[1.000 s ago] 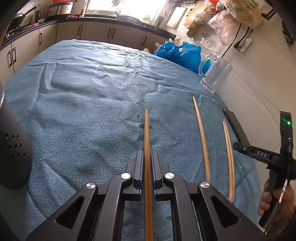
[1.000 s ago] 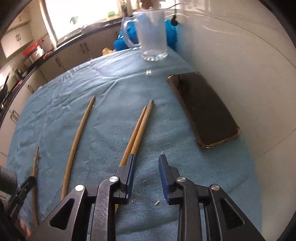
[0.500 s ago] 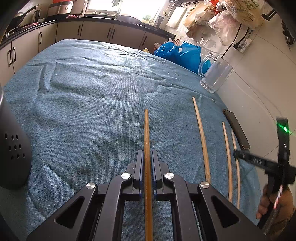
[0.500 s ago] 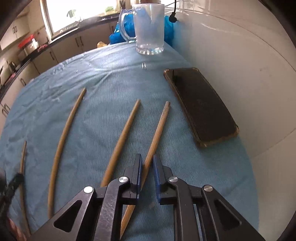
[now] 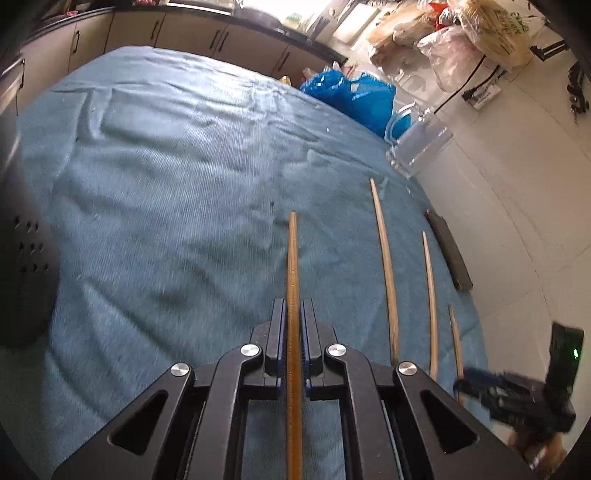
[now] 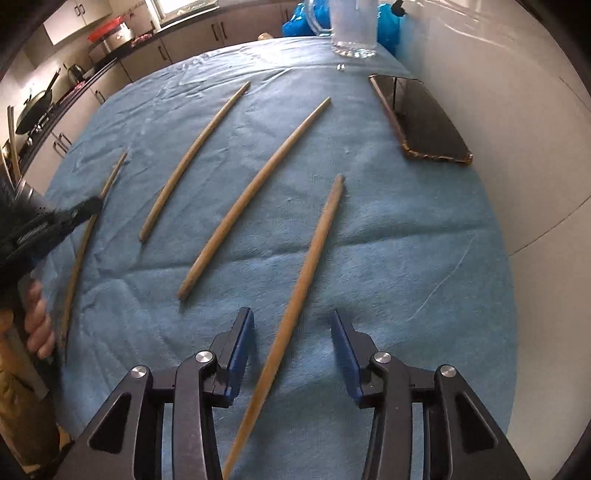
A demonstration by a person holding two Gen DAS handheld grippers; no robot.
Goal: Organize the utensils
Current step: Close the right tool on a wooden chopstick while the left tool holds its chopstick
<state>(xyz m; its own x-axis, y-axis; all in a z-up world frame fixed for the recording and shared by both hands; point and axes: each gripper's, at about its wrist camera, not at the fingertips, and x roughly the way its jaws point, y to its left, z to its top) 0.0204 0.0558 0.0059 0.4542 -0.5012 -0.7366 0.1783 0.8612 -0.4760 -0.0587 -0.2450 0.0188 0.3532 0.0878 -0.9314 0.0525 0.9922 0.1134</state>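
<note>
My left gripper (image 5: 293,314) is shut on a dark wooden chopstick (image 5: 293,266) that points forward over the blue cloth (image 5: 166,192). Three lighter chopsticks lie to its right in the left wrist view, the nearest one (image 5: 384,258) long and curved. My right gripper (image 6: 293,332) is open, and a chopstick (image 6: 306,273) lies loose on the cloth between its jaws. Two more chopsticks (image 6: 255,192) (image 6: 195,155) lie to the left of it, spread apart. The left gripper (image 6: 55,225) and its chopstick show at the left edge of the right wrist view.
A black phone (image 6: 419,118) lies at the right by the white wall. A glass mug (image 6: 352,29) and a blue bag (image 5: 351,96) stand at the far end. A dark perforated holder (image 5: 22,258) stands at the left edge.
My right gripper closed on a chopstick, pulled it apart from its pair, then opened and let it lie on the cloth. My left gripper kept its chopstick and shifted slightly.
</note>
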